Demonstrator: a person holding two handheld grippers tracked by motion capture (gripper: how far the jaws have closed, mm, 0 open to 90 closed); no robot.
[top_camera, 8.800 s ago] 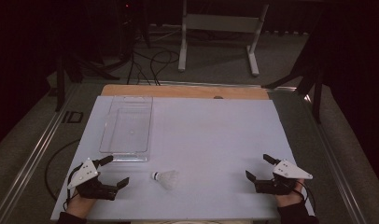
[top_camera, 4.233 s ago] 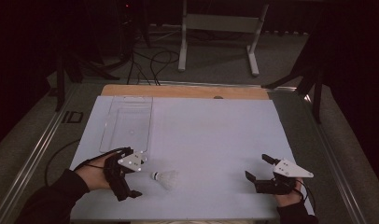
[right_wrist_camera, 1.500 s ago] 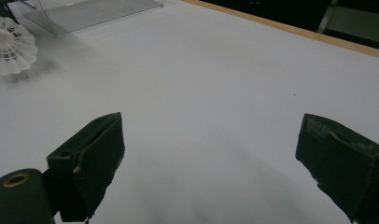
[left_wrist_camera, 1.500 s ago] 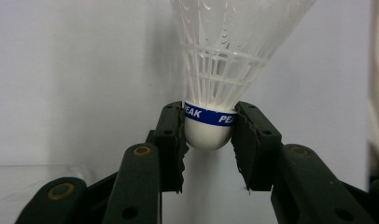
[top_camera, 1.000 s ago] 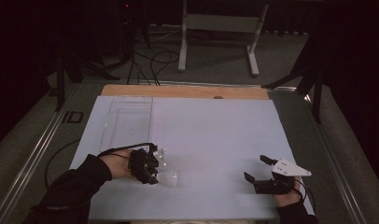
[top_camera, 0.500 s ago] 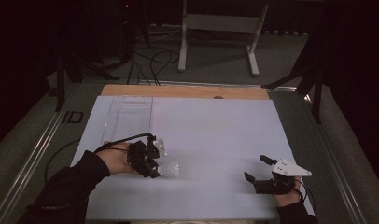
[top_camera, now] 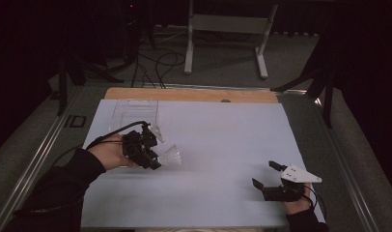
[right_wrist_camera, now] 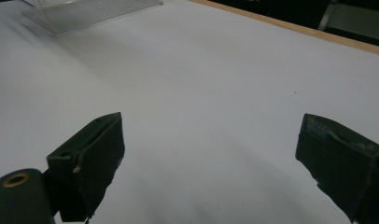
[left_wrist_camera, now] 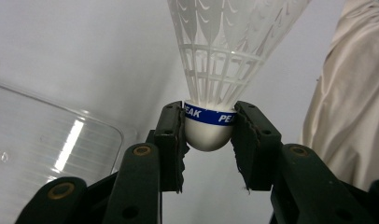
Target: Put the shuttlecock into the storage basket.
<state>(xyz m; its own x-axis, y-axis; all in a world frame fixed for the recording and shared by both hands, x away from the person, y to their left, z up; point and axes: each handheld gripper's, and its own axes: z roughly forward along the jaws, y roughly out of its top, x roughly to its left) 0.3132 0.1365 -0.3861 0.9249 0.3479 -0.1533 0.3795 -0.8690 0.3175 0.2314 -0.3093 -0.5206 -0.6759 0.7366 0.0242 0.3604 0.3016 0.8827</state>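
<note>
Wide open white table sheet [top_camera: 218,145] across the middle and far right, nothing standing on it, so a hand could sweep there freely. The one obstacle on the surface is the clear plastic tray [top_camera: 134,110] at the far left, its rim just beyond the left gripper [top_camera: 153,154], which is clamped on the shuttlecock [top_camera: 172,155] above the sheet. The right gripper [top_camera: 266,178], jaws wide, sits near the front right corner, well apart from everything.

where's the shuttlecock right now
The shuttlecock is clamped by its white cork between the left gripper pads, at the table's left side beside the clear plastic tray.
</note>
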